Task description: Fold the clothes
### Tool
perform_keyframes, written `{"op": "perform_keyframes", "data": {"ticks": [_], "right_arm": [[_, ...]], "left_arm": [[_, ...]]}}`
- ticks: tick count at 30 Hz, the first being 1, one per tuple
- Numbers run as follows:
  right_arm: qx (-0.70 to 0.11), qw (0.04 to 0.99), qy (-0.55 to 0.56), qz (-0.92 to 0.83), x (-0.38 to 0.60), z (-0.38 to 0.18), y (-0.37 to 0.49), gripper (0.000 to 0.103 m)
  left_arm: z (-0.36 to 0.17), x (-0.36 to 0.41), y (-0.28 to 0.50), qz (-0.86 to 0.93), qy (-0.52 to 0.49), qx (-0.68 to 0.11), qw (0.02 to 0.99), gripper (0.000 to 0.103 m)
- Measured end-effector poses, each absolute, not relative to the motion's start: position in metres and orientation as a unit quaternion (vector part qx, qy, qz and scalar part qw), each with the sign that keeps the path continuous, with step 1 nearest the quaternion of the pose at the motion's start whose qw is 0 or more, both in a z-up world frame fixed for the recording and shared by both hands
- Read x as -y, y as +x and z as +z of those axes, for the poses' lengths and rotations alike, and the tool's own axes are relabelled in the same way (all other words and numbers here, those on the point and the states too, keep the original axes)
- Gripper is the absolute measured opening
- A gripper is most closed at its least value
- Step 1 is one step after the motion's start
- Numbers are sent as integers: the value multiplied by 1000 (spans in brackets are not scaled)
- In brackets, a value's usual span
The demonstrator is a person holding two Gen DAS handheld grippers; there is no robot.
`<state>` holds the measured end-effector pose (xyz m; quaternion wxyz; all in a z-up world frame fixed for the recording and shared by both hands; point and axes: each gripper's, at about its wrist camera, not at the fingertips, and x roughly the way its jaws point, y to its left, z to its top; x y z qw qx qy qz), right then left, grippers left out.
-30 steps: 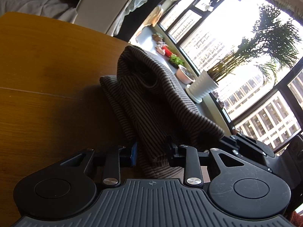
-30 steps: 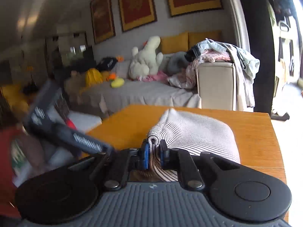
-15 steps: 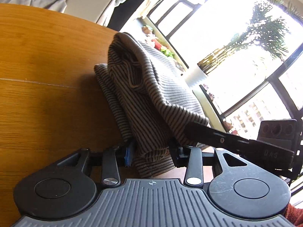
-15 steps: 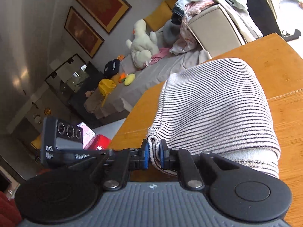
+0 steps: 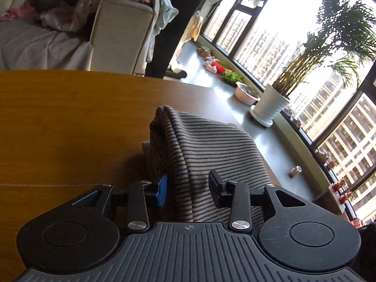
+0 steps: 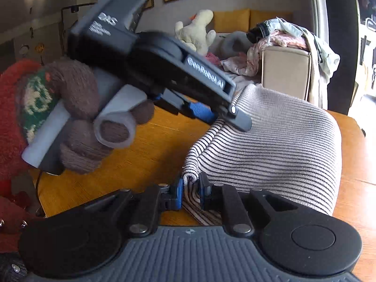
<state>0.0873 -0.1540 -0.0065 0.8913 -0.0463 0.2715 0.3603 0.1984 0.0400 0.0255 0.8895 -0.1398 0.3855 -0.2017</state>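
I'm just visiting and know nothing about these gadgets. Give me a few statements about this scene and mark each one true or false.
1. The cloth is striped. True.
2. The cloth lies on a glass table. False: the table is wood.
3. The right gripper has an edge of the cloth between its fingers. True.
4. The hand on the left gripper is bare. False: it wears a brown knitted glove.
5. A potted plant stands by the window. True.
6. The left gripper is far from the cloth. False: the cloth lies between its fingers.
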Motion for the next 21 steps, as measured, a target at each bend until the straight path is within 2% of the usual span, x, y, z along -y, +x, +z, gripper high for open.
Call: {"op": "perform_keyframes", "data": {"ticks": [2,4,6,10,14,17,18,20,21], "right_arm": [[-264,890,-13,372,173,8,89,23],[-255,895,30,366,196,23,98,58],[-250,906,81,331,225,31,114,68],[-285,908,184,245,270,15,159,73],[-356,866,257,241,277,-30,182,75],[-375,834,303,268,273,-51,188,79],[-378,828,306,279,270,-49,189,78],[-371,834,290,289,265,-38,189,68],[-362,835,287,299,265,-31,188,53]], "left_arm": [[18,-40,202,-198,-138,-395,886,42],[13,-44,199,-199,-140,-396,885,43],[11,-47,198,-201,-140,-396,885,44],[5,-52,198,-205,-150,-396,882,46],[-1,-60,199,-212,-171,-400,875,48],[-6,-64,202,-218,-181,-404,870,49],[-7,-64,203,-220,-185,-405,868,49],[-8,-65,204,-220,-189,-407,866,49],[-9,-66,205,-218,-188,-407,867,49]]}}
